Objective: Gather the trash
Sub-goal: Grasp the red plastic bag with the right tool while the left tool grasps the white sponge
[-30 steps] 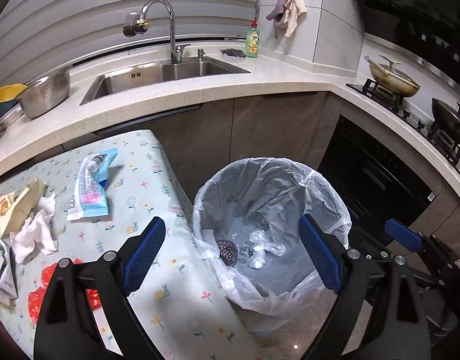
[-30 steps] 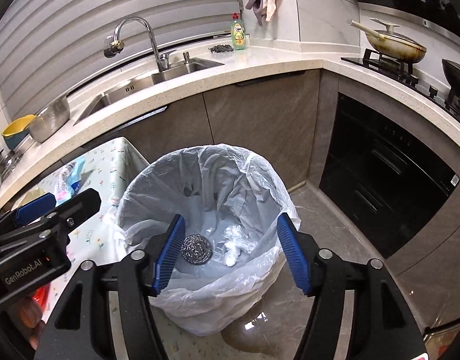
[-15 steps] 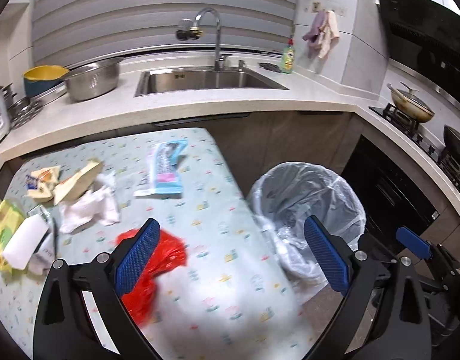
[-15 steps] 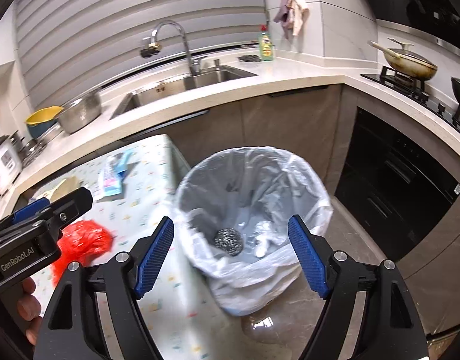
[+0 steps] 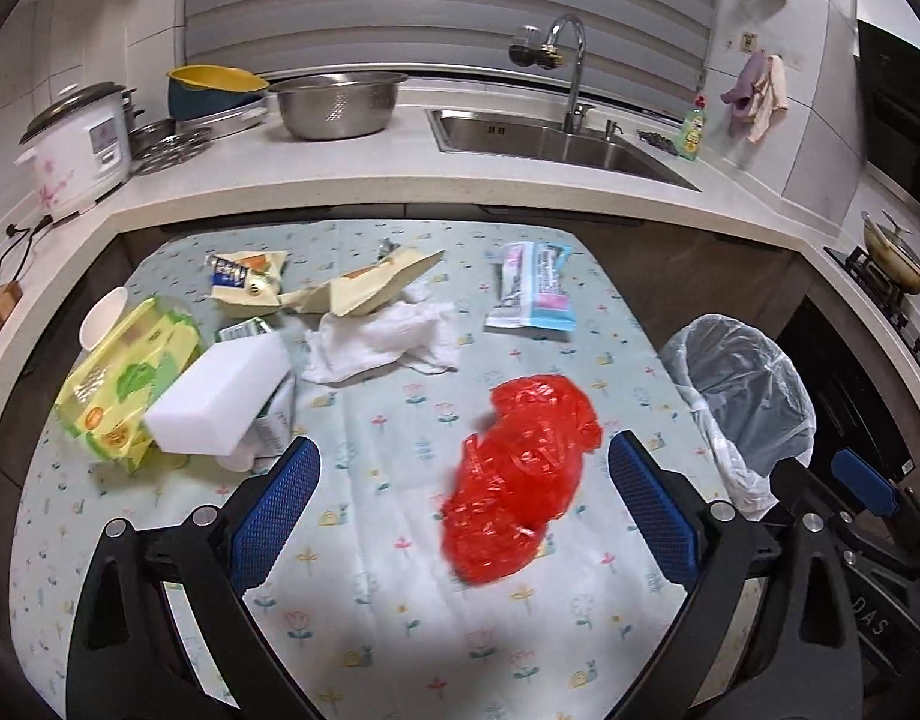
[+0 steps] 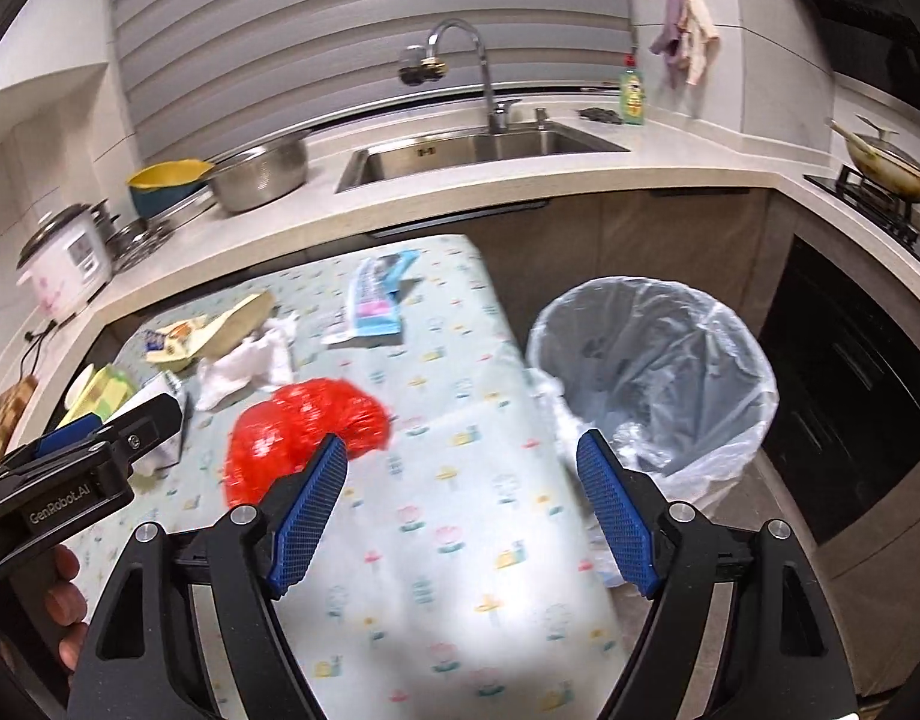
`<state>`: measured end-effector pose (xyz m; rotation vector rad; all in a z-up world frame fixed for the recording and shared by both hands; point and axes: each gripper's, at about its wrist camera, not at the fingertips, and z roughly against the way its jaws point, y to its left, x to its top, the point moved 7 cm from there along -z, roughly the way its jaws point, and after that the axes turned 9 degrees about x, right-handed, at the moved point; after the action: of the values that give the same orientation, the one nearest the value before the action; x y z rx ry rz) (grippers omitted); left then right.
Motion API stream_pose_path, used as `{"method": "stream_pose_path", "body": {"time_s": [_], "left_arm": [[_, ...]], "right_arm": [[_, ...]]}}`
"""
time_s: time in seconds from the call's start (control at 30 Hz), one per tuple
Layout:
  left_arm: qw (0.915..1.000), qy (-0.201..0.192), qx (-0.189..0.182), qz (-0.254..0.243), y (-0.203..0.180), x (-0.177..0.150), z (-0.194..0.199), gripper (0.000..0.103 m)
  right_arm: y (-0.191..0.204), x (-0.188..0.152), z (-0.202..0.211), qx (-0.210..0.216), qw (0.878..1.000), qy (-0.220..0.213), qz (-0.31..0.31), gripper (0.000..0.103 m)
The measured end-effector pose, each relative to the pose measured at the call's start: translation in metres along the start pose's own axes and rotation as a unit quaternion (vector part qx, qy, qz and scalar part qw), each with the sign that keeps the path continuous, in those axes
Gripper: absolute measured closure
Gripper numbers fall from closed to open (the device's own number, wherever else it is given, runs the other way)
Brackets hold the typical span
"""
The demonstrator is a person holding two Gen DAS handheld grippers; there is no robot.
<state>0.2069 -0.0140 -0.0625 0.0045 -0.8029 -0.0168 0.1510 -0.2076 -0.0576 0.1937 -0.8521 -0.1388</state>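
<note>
Trash lies on a table under a floral cloth [image 5: 399,630]. It includes a crumpled red plastic bag [image 5: 520,480] [image 6: 303,432], a white tissue [image 5: 381,336], a blue-white wrapper [image 5: 535,294], a torn cream carton [image 5: 363,288], a yellow-green wipes pack [image 5: 123,384] and a white sponge block [image 5: 219,396]. A bin with a clear liner [image 5: 742,396] [image 6: 652,372] stands off the table's right edge. My left gripper [image 5: 464,444] hovers open over the red bag, holding nothing. My right gripper [image 6: 461,444] is open and empty above the cloth, between the bag and the bin.
Behind the table runs a counter with a sink [image 5: 556,141], a steel bowl [image 5: 336,105] and a rice cooker [image 5: 75,144]. A pan [image 6: 892,165] sits on the stove at right, above dark oven fronts. A hand [image 6: 63,600] holds the left gripper's handle.
Both views have swung left from the bin to the table. The bin now sits at the right, and the red bag lies between the left jaws. Both jaws have spread slightly wider.
</note>
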Motion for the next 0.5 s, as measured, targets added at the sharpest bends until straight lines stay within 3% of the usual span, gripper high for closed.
{"method": "stream_pose_path", "body": {"time_s": [0.27, 0.5], "left_arm": [[0.9987, 0.018, 0.033, 0.033, 0.070, -0.017, -0.007, 0.010], [0.9959, 0.035, 0.050, 0.067, 0.115, -0.026, -0.023, 0.010]], "right_arm": [[0.055, -0.018, -0.023, 0.025, 0.999, 0.027, 0.022, 0.027], [0.080, -0.024, -0.048, 0.040, 0.998, 0.046, 0.028, 0.027]]}}
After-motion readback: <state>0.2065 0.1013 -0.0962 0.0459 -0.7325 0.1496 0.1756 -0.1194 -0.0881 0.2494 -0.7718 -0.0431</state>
